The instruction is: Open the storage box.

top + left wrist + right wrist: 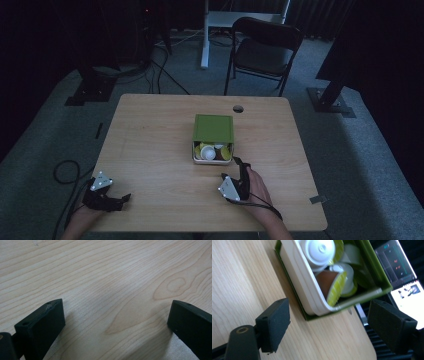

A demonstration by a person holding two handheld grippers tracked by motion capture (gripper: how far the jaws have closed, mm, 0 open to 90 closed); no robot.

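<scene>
Now the green box [213,136] sits near the middle of the desk [150,150], and its white tray [297,282] full of little cups [319,250] sticks out toward the near edge. Just beside the tray, the right tool [239,165] is open and holds nothing. Down at the near left corner, the left tool [122,200] is open over bare wood.

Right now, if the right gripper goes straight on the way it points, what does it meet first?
Probably the near white rim of the green box of capsules. The right gripper has its fingers open with nothing between them, aimed at that corner; depth is hard to judge.
</scene>
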